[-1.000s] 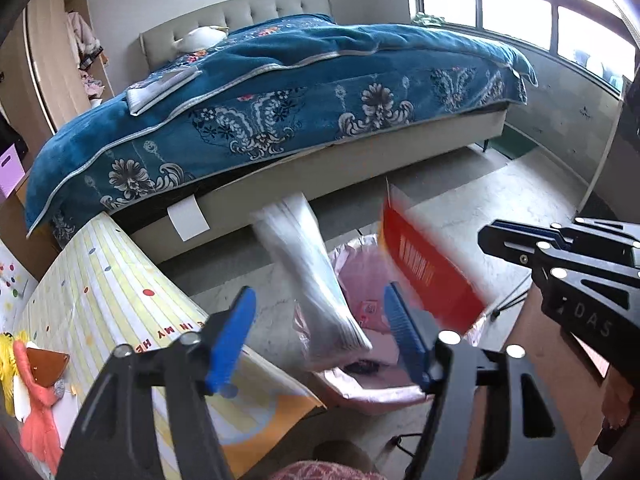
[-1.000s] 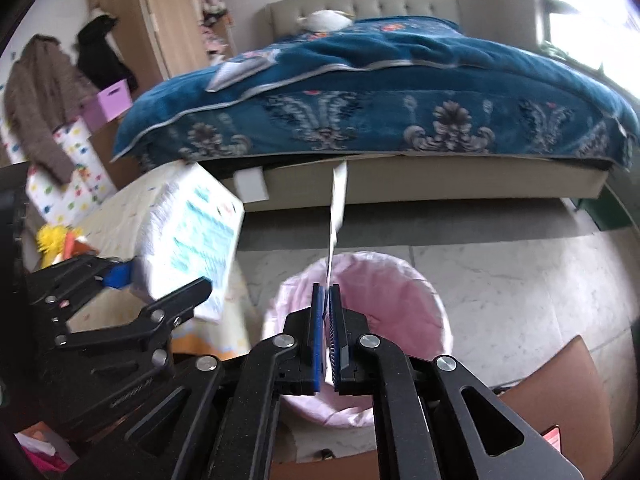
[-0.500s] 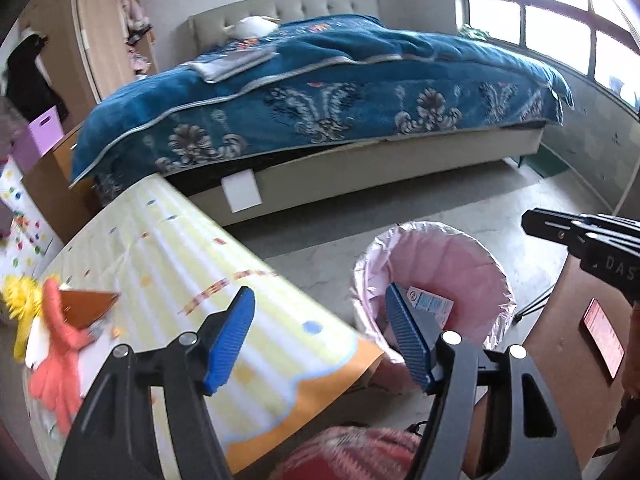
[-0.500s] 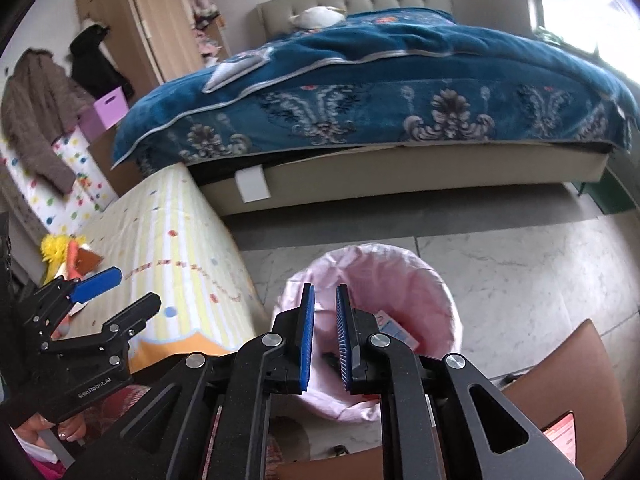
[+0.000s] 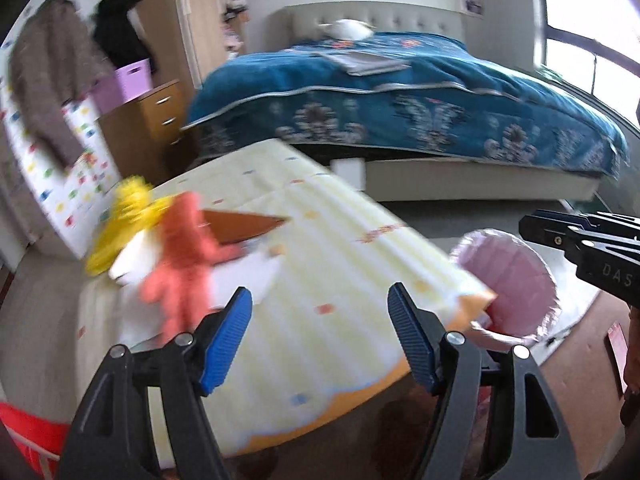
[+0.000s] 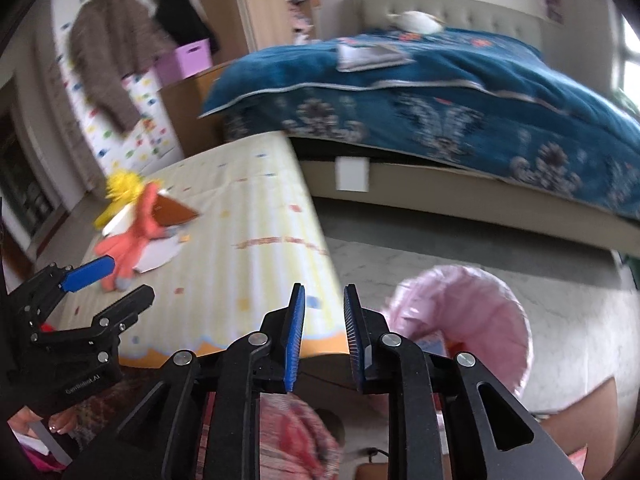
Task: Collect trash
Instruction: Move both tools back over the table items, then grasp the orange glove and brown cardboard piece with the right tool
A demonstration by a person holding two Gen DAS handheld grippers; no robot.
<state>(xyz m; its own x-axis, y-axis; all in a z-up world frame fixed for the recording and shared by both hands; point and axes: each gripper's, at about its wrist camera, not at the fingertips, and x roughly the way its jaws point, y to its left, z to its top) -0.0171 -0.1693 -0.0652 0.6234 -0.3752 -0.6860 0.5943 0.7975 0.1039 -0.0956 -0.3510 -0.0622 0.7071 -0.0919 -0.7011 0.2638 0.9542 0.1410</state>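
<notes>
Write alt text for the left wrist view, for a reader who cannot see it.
The open, empty left gripper points over a yellow patterned table toward a blurred pile of scraps: something orange, something yellow and a brown triangular piece. A pink-lined trash bin stands past the table's right edge, a blue-covered bed behind.

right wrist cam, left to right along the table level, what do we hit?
Left tongs → orange plush toy → yellow striped tablecloth → right tongs → pink-lined trash bin.

Both wrist views face the bed [image 5: 400, 112] across the table [image 6: 248, 240].
</notes>
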